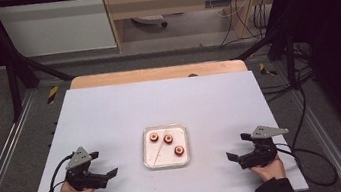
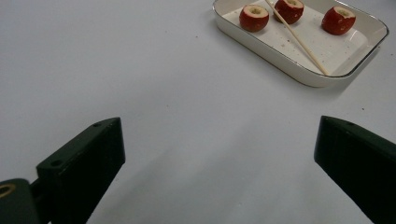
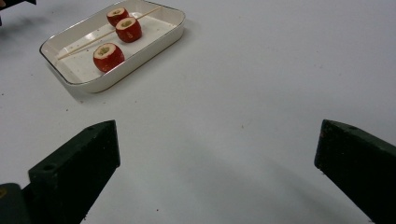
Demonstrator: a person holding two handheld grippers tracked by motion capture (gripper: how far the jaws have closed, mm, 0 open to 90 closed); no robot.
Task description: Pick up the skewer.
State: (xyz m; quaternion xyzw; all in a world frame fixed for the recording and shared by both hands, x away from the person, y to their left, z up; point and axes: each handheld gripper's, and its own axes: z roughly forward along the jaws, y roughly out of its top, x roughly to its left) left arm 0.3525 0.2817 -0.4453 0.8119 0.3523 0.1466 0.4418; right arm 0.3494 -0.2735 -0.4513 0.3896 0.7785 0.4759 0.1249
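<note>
1. A white surface (image 1: 110,114) carries a shallow white tray (image 1: 168,163) near its front middle, between the two grippers.
2. In the tray lie three red cored fruit pieces (image 1: 168,138) and a thin wooden skewer (image 1: 159,153).
3. The skewer's long axis runs diagonally, from the tray's near-left corner toward its far-right side, passing between the fruit pieces.
4. The left gripper (image 1: 105,164) rests on the surface well left of the tray, fingers spread wide and empty, aimed right toward it.
5. The right gripper (image 1: 236,147) rests well right of the tray, fingers also wide and empty, aimed left.
6. The two sit about equally far away; the skewer's near end lies toward the left gripper, which looks slightly better placed to reach it.
</note>
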